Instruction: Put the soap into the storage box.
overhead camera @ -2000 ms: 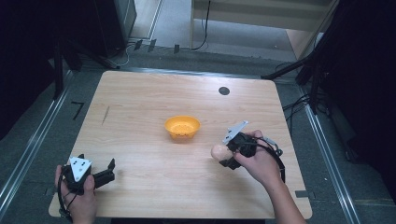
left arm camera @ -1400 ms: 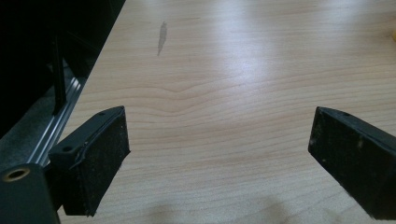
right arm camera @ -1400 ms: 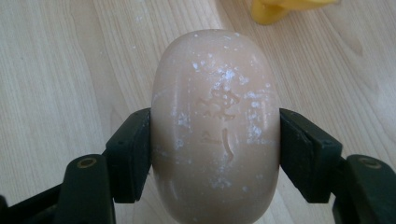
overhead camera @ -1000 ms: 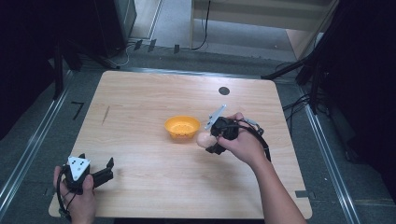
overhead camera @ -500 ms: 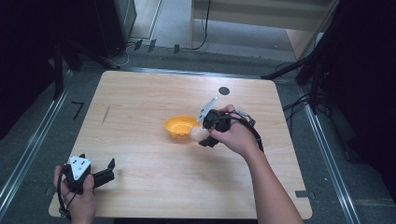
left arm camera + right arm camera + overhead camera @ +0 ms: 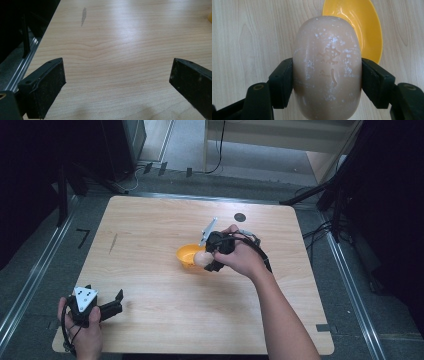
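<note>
I have the bar of soap [image 6: 327, 67] clamped between the 2 black jaws of my right gripper [image 6: 327, 75], gripped across its short width, with the pads pressing on both of its long sides. In the high view the right gripper [image 6: 207, 257] hangs at the near-right rim of the orange bowl [image 6: 186, 255], which sits near the middle of the wooden table [image 6: 150, 225], so the soap [image 6: 200, 258] is in the air at the bowl's edge, not yet over its hollow.

From the right gripper view the bowl [image 6: 362, 27] lies up and to the right of the soap, only partly behind it. To do this step well, I judge I should carry the soap further until the bowl's hollow sits squarely behind it, then lower it close to the bottom before letting go. The bowl looks light and shallow, so a drop from height or a nudge on the rim could tip or slide it. The soap's surface looks smooth and dusted with white flecks, so I would keep the grip firm until it is low.

My left gripper [image 6: 105, 307] rests at the near-left corner of the table, jaws wide apart and holding nothing; I leave it there.
</note>
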Tool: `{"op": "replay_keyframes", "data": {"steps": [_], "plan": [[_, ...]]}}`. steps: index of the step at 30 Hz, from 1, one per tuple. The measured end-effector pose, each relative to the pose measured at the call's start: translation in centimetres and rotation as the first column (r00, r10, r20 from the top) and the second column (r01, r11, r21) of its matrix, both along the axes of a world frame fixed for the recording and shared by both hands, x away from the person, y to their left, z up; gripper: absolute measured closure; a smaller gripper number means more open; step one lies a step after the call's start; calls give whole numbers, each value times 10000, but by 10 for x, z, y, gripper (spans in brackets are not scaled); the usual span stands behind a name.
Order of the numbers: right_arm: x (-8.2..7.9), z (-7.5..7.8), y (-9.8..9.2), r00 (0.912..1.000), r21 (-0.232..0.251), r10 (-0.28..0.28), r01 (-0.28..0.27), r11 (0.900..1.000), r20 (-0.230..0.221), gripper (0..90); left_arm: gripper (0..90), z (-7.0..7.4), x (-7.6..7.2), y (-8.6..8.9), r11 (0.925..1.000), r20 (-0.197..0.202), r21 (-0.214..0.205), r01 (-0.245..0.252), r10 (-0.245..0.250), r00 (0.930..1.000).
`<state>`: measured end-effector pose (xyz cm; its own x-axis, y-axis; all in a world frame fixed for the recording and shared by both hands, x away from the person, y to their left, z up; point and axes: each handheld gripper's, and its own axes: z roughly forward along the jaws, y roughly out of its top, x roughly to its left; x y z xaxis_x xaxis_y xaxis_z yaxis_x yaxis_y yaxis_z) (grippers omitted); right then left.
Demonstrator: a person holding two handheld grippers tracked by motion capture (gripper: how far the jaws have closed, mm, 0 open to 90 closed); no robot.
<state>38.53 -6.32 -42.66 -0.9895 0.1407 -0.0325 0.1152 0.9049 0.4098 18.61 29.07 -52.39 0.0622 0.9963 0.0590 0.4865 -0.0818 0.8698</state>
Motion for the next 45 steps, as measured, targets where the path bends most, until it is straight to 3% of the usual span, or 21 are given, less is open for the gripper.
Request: {"op": "replay_keyframes", "data": {"steps": [9,14,37,45], "plan": [[12,-10,5,9992,67,-353,354,9993,-194,335,8,0,0,0,10000,25,-65,10,-9,10000],[18,-12,5,9994,244,-289,294,9993,-204,335,8,0,0,0,10000,26,-69,-69,70,10000],[38,-16,31,9992,-307,-279,270,9992,-284,335,8,0,1,1,9998,-69,-192,-62,61,10000],[42,-22,38,9993,-536,-2,-19,9986,-387,335,8,0,2,2,9998,-127,-212,-59,57,9999]]}}
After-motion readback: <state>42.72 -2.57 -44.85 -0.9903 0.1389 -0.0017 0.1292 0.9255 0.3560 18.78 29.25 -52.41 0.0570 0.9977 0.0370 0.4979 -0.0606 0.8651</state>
